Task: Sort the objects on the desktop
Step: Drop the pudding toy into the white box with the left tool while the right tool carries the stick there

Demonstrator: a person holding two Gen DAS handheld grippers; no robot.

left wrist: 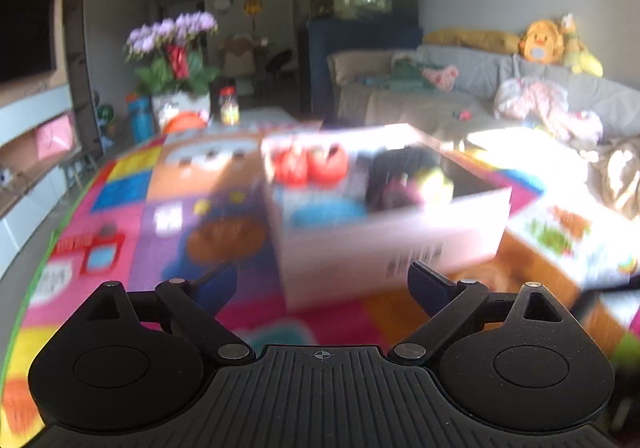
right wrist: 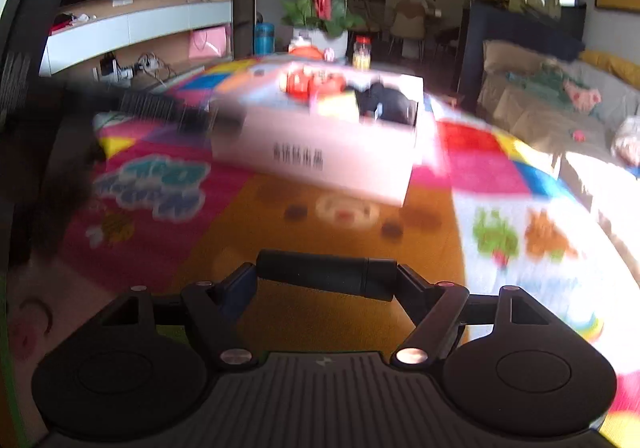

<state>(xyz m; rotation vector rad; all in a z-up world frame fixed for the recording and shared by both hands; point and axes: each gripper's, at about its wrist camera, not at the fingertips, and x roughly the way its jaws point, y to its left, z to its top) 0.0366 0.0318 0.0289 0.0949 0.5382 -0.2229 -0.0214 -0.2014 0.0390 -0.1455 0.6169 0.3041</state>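
Note:
A white cardboard box (left wrist: pixel 384 244) stands on the colourful play mat (left wrist: pixel 160 183), just ahead of my left gripper (left wrist: pixel 320 276). That gripper is open wide with nothing between its fingers. Inside the box lie blurred red items (left wrist: pixel 308 165), something blue (left wrist: pixel 328 211), a black object (left wrist: pixel 400 175) and a yellow-green one (left wrist: pixel 436 183). In the right wrist view the same box (right wrist: pixel 320 151) sits further off. My right gripper (right wrist: pixel 326 278) is shut on a black cylinder (right wrist: pixel 320 272), held crosswise between its fingers above the mat.
A pot of purple orchids (left wrist: pixel 176 59), a blue bottle (left wrist: pixel 140 117) and a jar with a red lid (left wrist: pixel 229 105) stand at the far end. A sofa (left wrist: pixel 480 87) with toys lies to the right. A dark blurred shape (right wrist: pixel 152 107) crosses the right view's left side.

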